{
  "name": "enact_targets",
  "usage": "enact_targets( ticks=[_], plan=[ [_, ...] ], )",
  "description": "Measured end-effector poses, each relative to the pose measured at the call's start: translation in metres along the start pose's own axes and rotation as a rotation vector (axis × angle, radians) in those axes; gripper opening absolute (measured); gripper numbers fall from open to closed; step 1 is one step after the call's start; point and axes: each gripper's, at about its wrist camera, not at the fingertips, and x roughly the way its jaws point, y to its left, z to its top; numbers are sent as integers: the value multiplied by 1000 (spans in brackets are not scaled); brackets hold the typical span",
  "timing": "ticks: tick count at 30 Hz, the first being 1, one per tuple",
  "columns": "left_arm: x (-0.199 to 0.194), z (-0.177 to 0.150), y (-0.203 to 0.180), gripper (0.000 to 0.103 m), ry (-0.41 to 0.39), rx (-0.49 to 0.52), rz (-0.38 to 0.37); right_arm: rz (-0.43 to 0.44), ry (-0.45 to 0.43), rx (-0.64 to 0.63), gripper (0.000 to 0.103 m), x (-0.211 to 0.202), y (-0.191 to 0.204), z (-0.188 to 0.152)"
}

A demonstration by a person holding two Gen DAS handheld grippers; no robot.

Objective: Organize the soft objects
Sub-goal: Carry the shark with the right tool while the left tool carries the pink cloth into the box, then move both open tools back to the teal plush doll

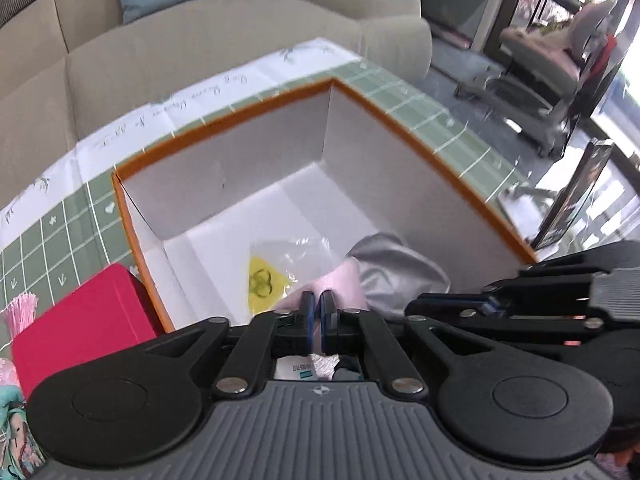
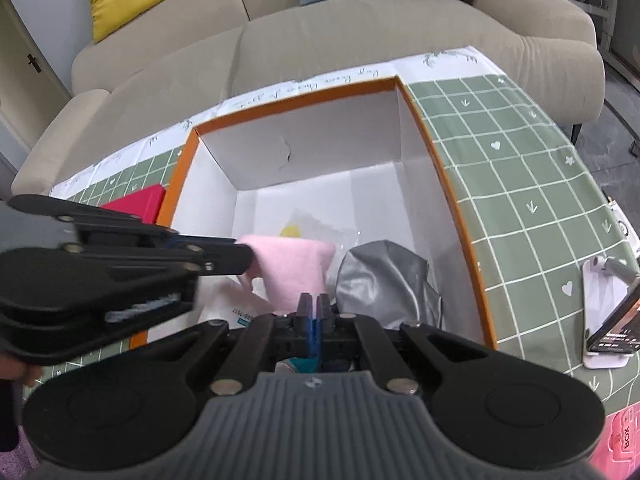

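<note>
An orange-rimmed white box (image 1: 400, 120) (image 2: 448, 184) stands open on the green checked tablecloth. Inside lie a pink soft cloth (image 2: 292, 268) (image 1: 340, 280), a silver-grey soft pouch (image 2: 384, 280) (image 1: 400, 268) and a clear plastic bag with a yellow triangle (image 1: 272, 276) (image 2: 304, 228). My left gripper (image 1: 319, 308) (image 2: 244, 256) is shut on the pink cloth's left edge and holds it over the box floor. My right gripper (image 2: 314, 308) (image 1: 480, 304) is shut just at the cloth's near edge; whether it grips the cloth is hidden.
A red box (image 1: 80, 324) (image 2: 136, 204) sits left of the orange box, with a pink tassel (image 1: 22, 312) beside it. A phone on a white stand (image 2: 608, 320) is at the right. A beige sofa (image 2: 360, 40) with cushions lies behind the table.
</note>
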Motion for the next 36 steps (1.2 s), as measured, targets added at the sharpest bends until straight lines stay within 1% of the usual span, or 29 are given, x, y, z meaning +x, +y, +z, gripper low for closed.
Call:
enact_targets(
  ticks=[1,2,3,4,5,7,9,12,13,14,15,18,20,21,24,27,32,36],
  plan=[
    [2,-1,1,8,8,-4,0,-4,5,-1,0,2,0,-1],
    [2,-3,3,16,10,-12,-3,-7,11,-2,0,4,-1,-1],
    [2,-4,4,20,10,-16,-8,-8,17,-2,0,5,-1,-2],
    [0,-5,5,26,10,-18,-9,-9,22,-1,1,7,0,-2],
    [-2,-6,6,29,6,-20,-6,-9,28,-1,2,8,-1,-3],
    [-9,-8,8,30,-7,-19,-5,-13,34,-1,3,9,0,-4],
    [-19,-10,10,33,-23,-23,-9,-15,38,0,4,10,1,-5],
    [-33,-11,10,41,-53,-36,-9,-20,35,0,12,6,5,-7],
    [-40,-13,11,45,-67,-44,-11,-25,33,0,18,4,7,-7],
    [-45,-15,12,46,-80,-50,-14,-31,27,1,22,1,8,-7],
    [-53,-18,12,46,-98,-52,-16,-34,21,1,28,-1,10,-8],
    [-74,-30,12,46,-143,-46,-11,-36,4,-6,29,-13,16,-12],
    [-88,-40,13,47,-169,-52,-1,-29,-6,-14,33,-20,22,-15],
    [-94,-44,13,47,-179,-57,2,-27,-11,-17,38,-24,27,-17],
    [-110,-62,19,47,-202,-81,9,-16,-28,-37,41,-36,42,-22],
    [-125,-80,28,47,-219,-117,26,-2,-52,-53,53,-48,59,-27],
    [-147,-113,45,47,-244,-173,51,13,-97,-89,57,-66,90,-40],
    [-159,-140,58,47,-253,-220,56,33,-99,-115,58,-70,109,-51]
  ],
)
